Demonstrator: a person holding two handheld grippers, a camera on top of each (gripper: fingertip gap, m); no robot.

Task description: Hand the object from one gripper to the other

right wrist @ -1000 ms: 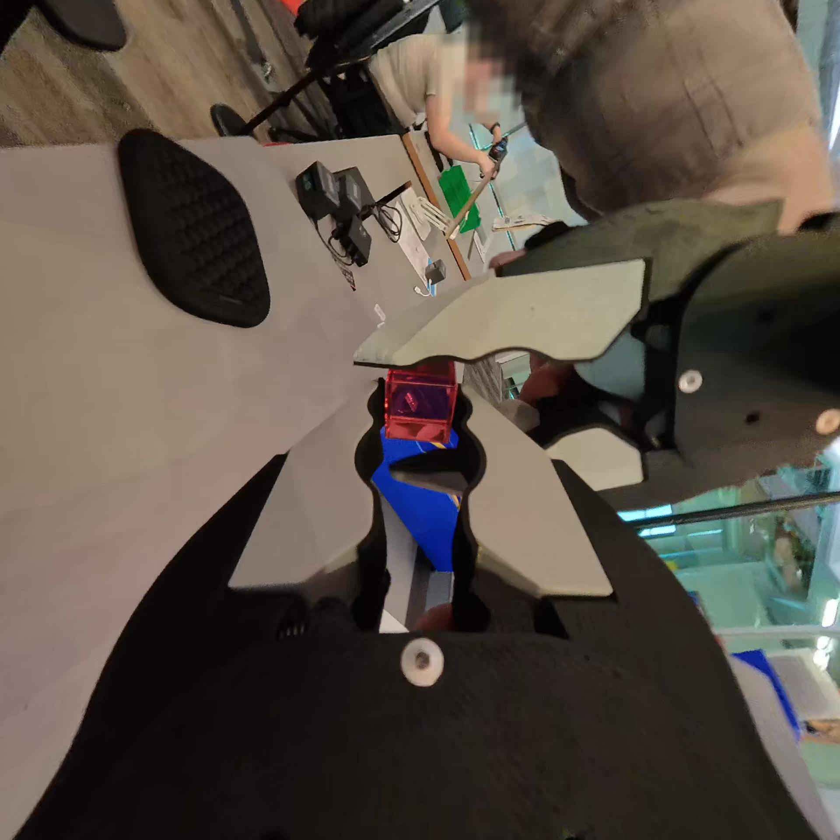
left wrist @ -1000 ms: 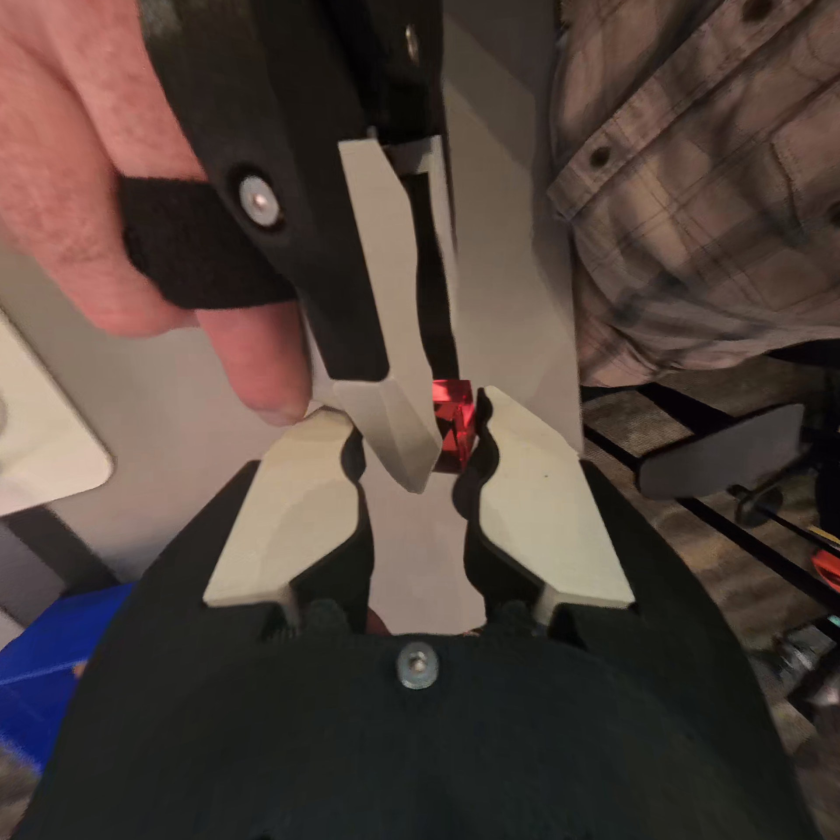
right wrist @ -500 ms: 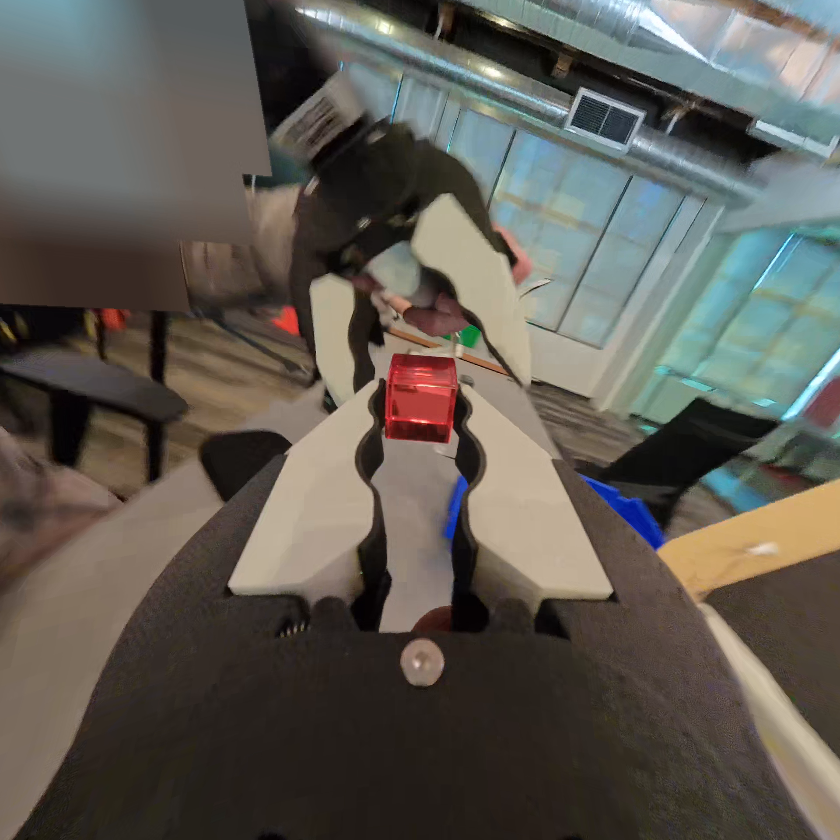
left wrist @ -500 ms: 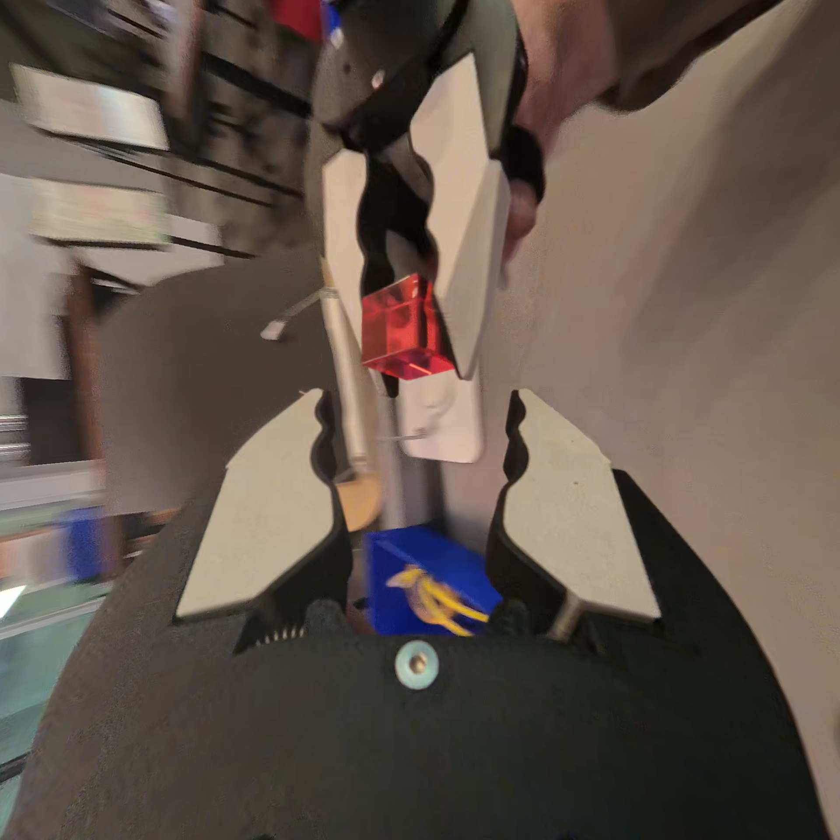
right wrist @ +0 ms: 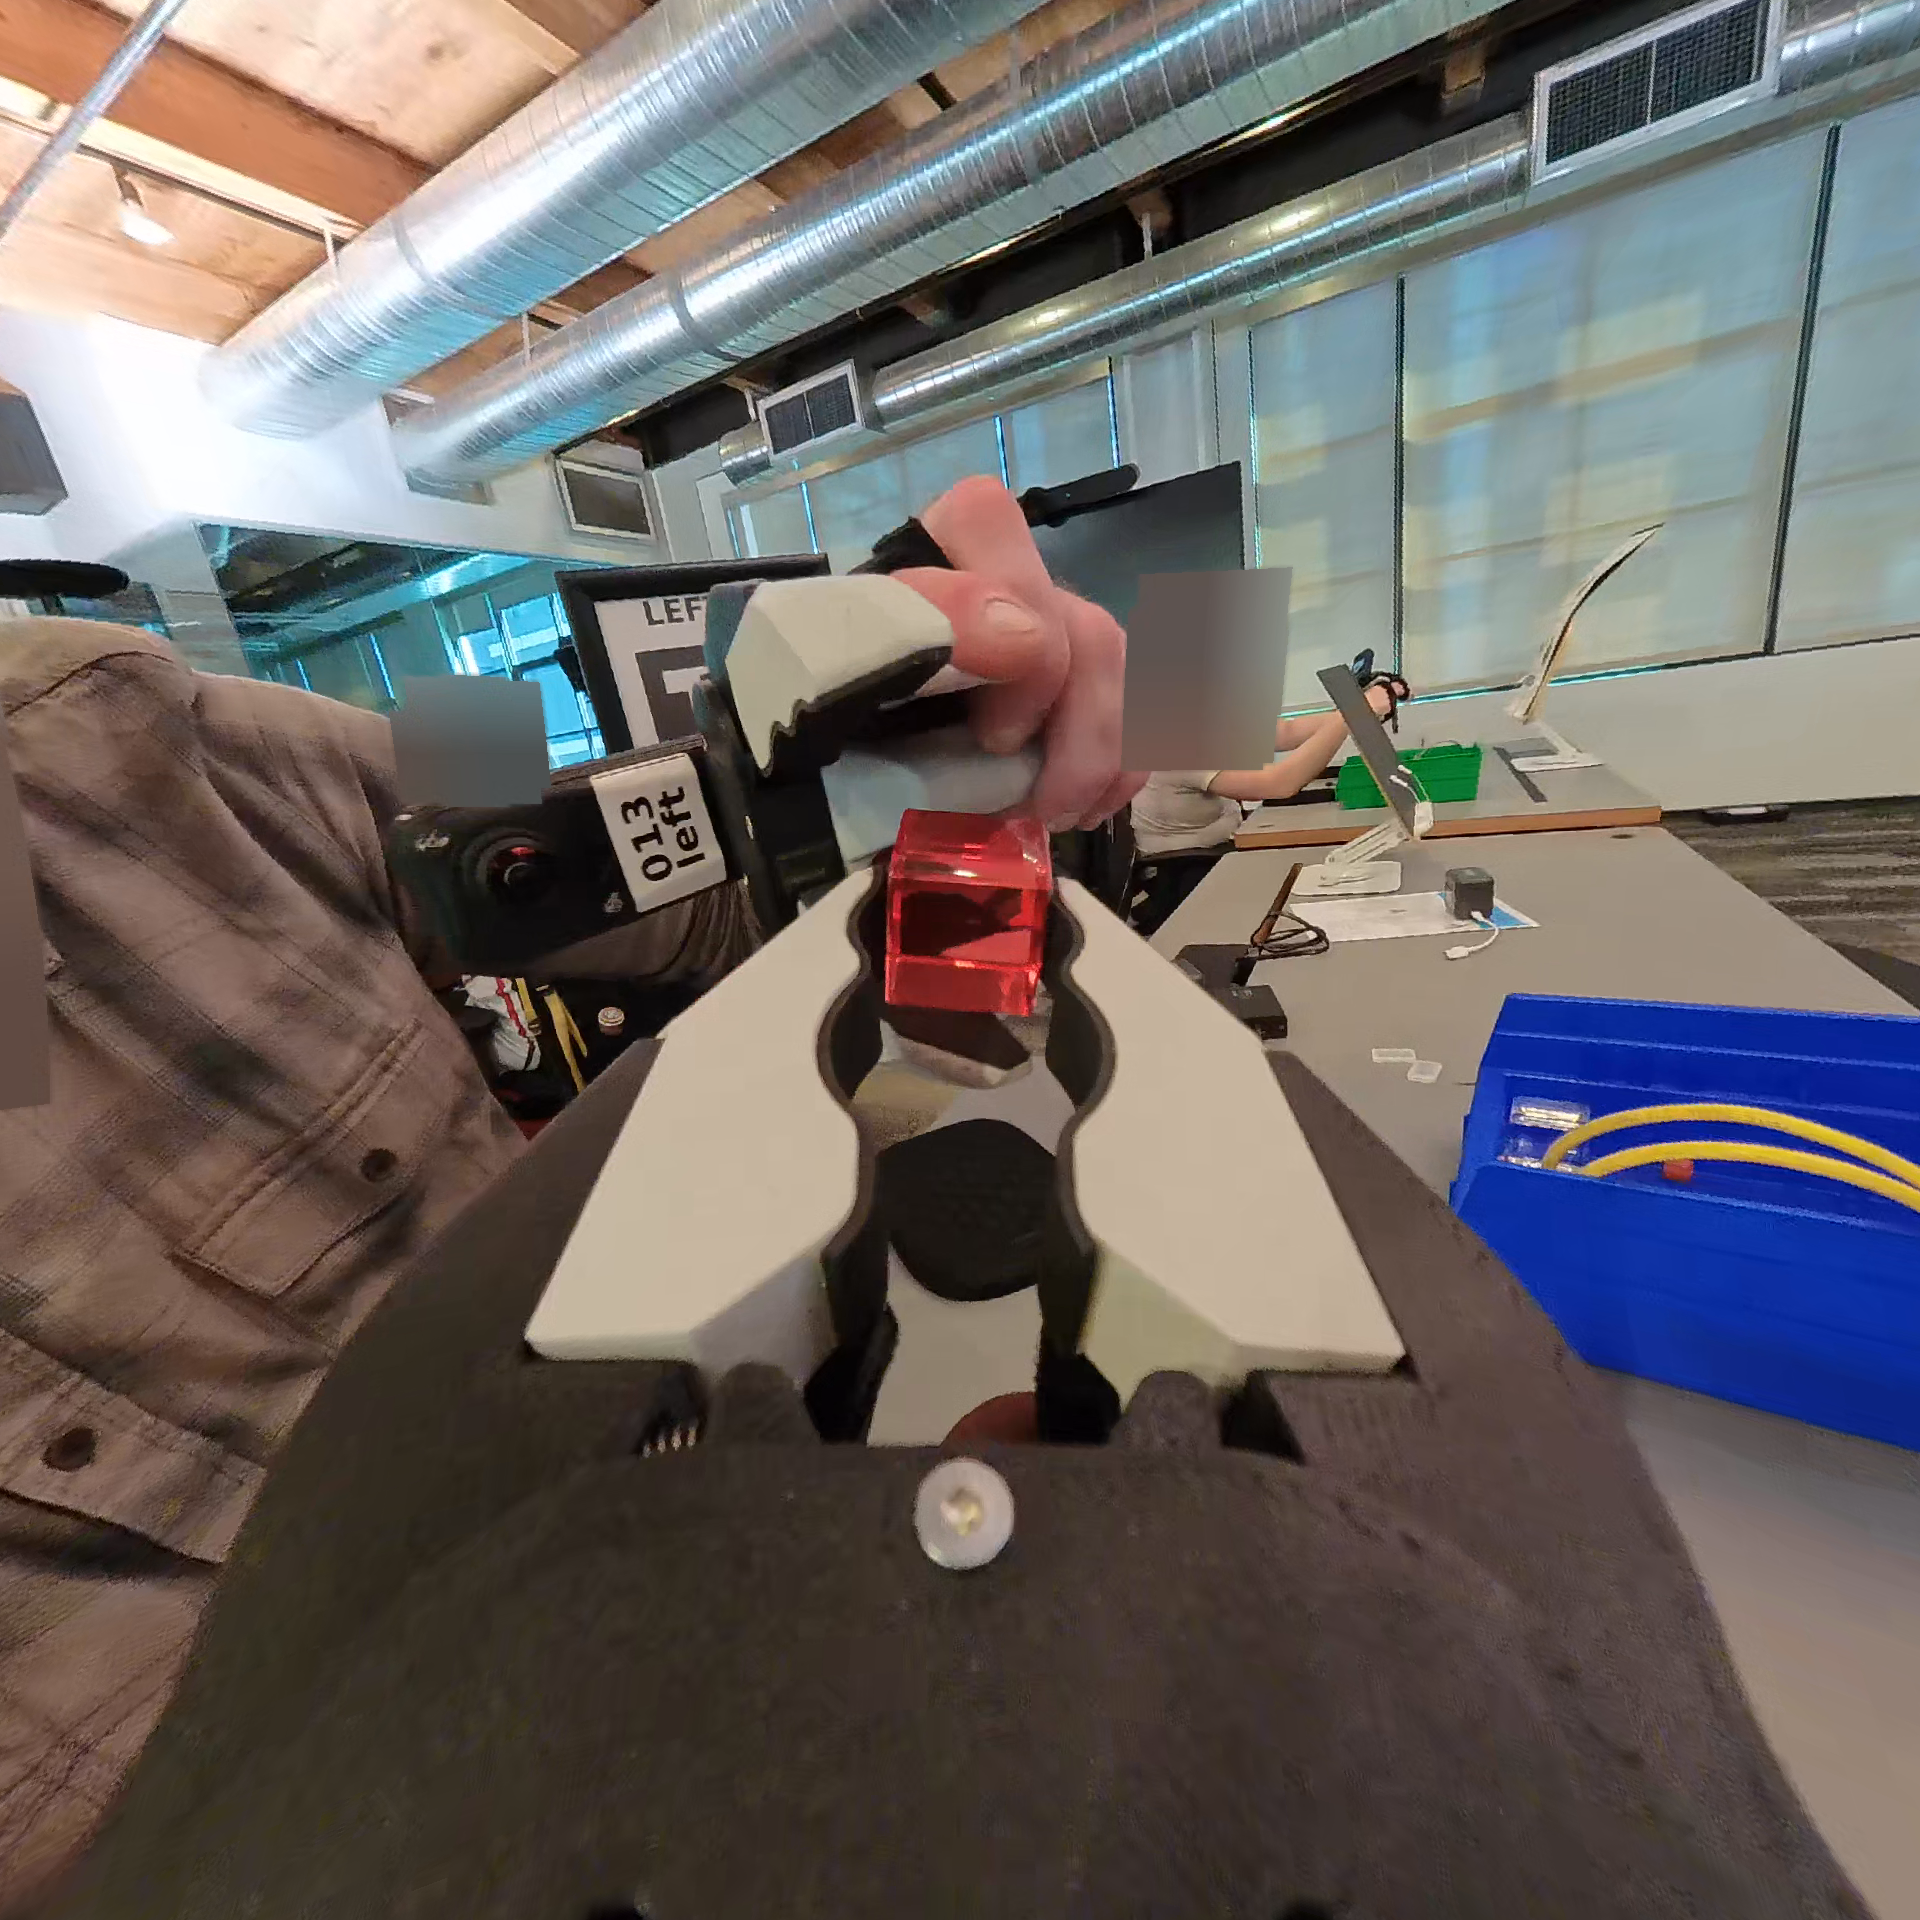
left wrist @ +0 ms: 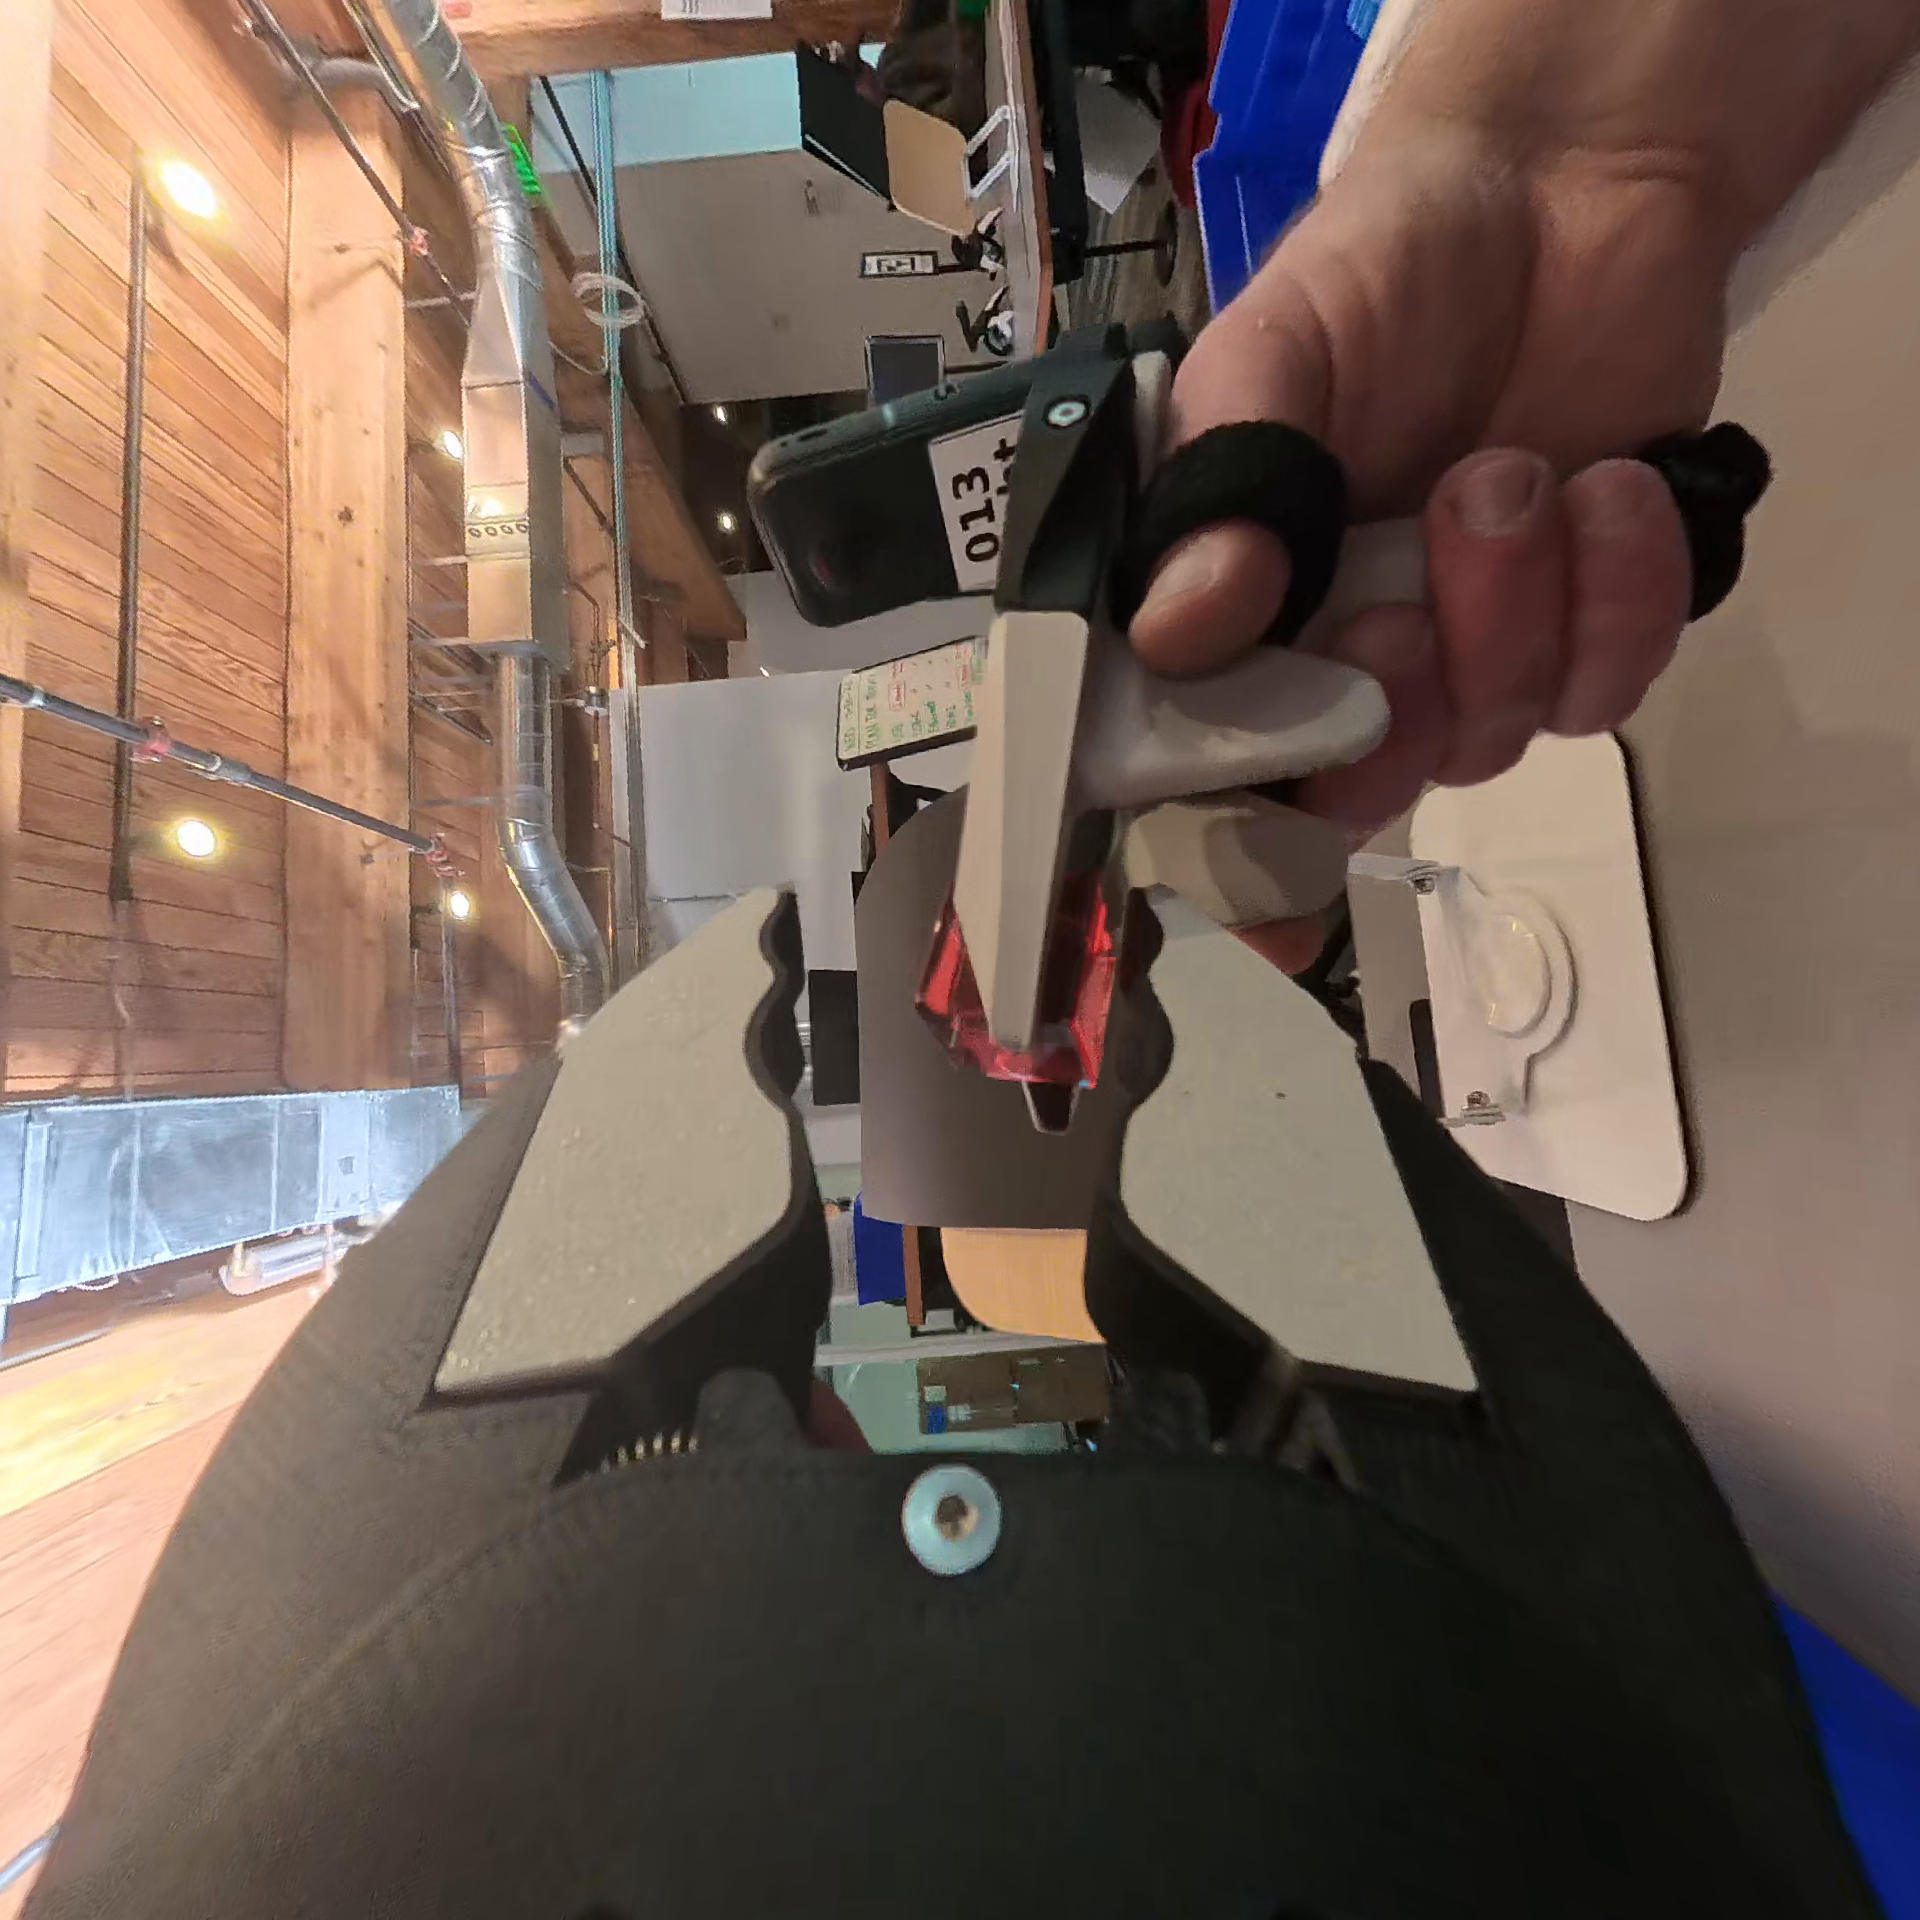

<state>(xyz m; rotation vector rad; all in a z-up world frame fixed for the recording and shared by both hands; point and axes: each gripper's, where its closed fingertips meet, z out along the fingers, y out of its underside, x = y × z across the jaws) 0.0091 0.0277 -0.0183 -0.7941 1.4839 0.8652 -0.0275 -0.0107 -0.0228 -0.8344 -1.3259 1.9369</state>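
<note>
A clear red cube (right wrist: 966, 920) sits between the tips of my right gripper (right wrist: 964, 899), which is shut on it. In the left wrist view the cube (left wrist: 1081, 966) hangs inside the gap of my left gripper (left wrist: 961, 961), which is open and empty. It lies nearer the right-hand finger (left wrist: 1247, 1174), and I cannot tell whether it touches. The right gripper (left wrist: 1034, 1060) reaches in from above, held by a hand (left wrist: 1507, 468). In the right wrist view the left gripper's fingers (right wrist: 831, 655) stand above and below the cube.
A blue bin (right wrist: 1662, 1195) with yellow cables stands on the grey table (right wrist: 1403, 966) at the right. A black pad (right wrist: 966, 1216) lies below the grippers. A plaid shirt (right wrist: 208, 1039) fills the left. A white plate (left wrist: 1538, 987) lies on the table. Tip to tip, the grippers are about 4 cm apart.
Both grippers have swung round in the air. The right gripper kept the cube. The left gripper opened wider, and the cube is now back between its open fingers.
</note>
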